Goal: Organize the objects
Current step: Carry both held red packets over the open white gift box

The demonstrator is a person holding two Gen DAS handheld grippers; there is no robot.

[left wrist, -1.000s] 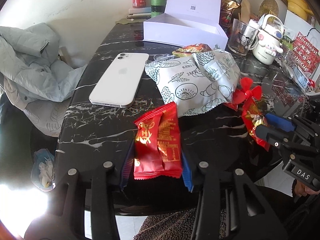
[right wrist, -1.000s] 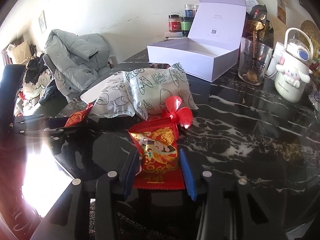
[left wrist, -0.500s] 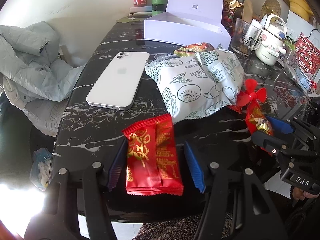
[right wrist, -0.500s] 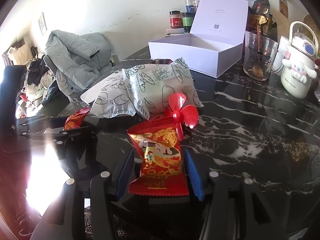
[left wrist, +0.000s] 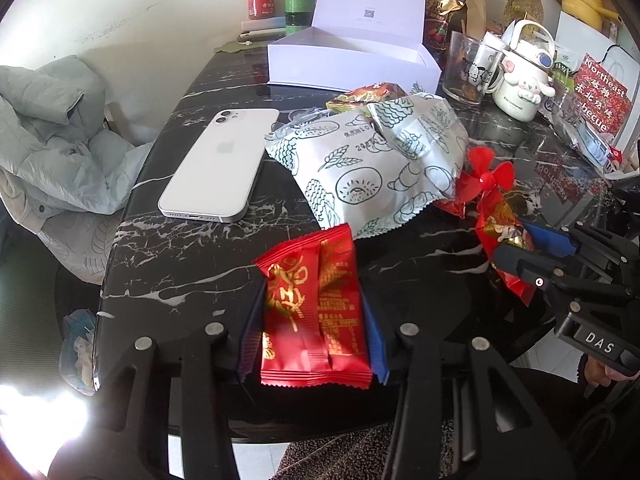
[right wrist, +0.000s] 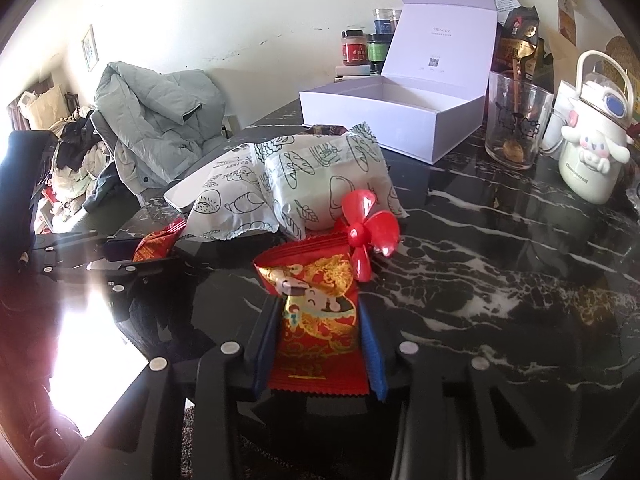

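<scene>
My left gripper (left wrist: 311,278) is shut on a red snack packet (left wrist: 316,320) near the front edge of the black marble table (left wrist: 192,264); both blue pads press its sides. My right gripper (right wrist: 319,302) holds a red and gold packet with a cartoon figure (right wrist: 316,332). Its jaws are closing and the pads pinch the packet's sides. A red toy propeller (right wrist: 368,236) lies just beyond that packet. Behind it lies a white printed bread bag (right wrist: 296,184). At the back stands an open white box (right wrist: 392,116), empty as far as I can see.
A white phone (left wrist: 220,164) lies face down left of the bread bag (left wrist: 372,168). An orange packet (left wrist: 368,96) peeks out behind the bag. A glass mug (right wrist: 516,128) and a white cartoon bottle (right wrist: 588,156) stand at the right. A grey jacket (left wrist: 52,140) covers a chair beyond the left edge.
Half a second ago both grippers' jaws stood wider around their packets; now both have narrowed back onto them. Neither hand has shifted.
</scene>
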